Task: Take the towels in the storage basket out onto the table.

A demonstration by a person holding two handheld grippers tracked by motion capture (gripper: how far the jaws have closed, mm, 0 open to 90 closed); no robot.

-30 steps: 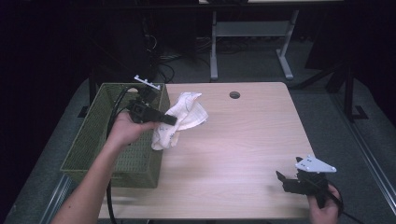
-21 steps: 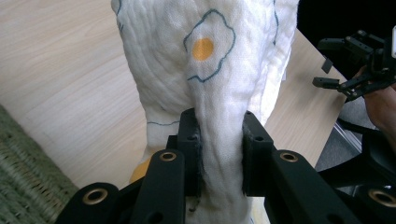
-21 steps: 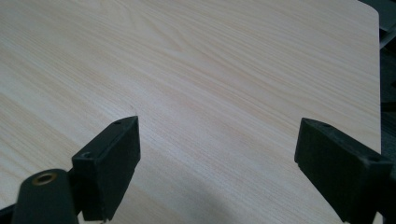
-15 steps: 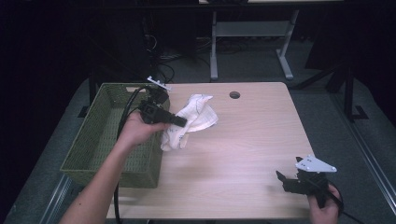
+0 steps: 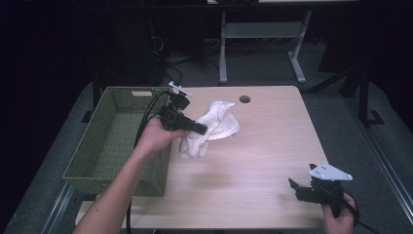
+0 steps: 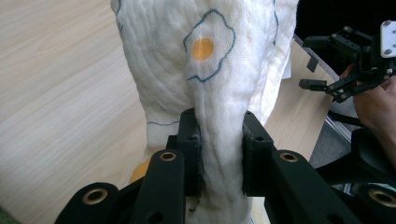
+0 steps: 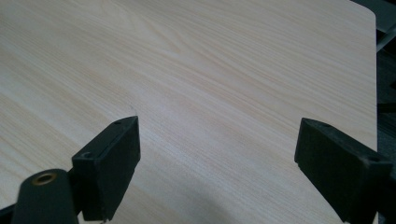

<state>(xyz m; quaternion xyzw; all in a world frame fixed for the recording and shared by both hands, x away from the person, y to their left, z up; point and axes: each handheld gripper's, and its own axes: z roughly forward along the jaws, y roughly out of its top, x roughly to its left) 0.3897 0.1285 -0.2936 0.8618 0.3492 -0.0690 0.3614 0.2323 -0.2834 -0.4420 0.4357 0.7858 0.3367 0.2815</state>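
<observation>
A white quilted cloth (image 5: 214, 127) printed with fried eggs hangs bunched over the table's left middle, beside the basket. My left gripper (image 5: 200, 129) is shut on it; in the left gripper view the black pads (image 6: 190, 140) pinch a fold of the cloth (image 6: 205, 70), which drapes away from the jaws. My right gripper (image 5: 296, 187) rests low at the table's near right corner, held by a hand. In the right gripper view its jaws stand wide apart over bare wood, with the gripper (image 7: 217, 158) open and holding nothing.
A green woven basket (image 5: 117, 161) stands along the table's left edge, with nothing seen inside. The light wooden table (image 5: 263, 156) has a round cable hole (image 5: 244, 99) at the back. Dark floor and a metal stand lie beyond the far edge.
My left gripper has carried the cloth to the right and slightly toward the table's far side, away from the basket. The right gripper has stayed put.
</observation>
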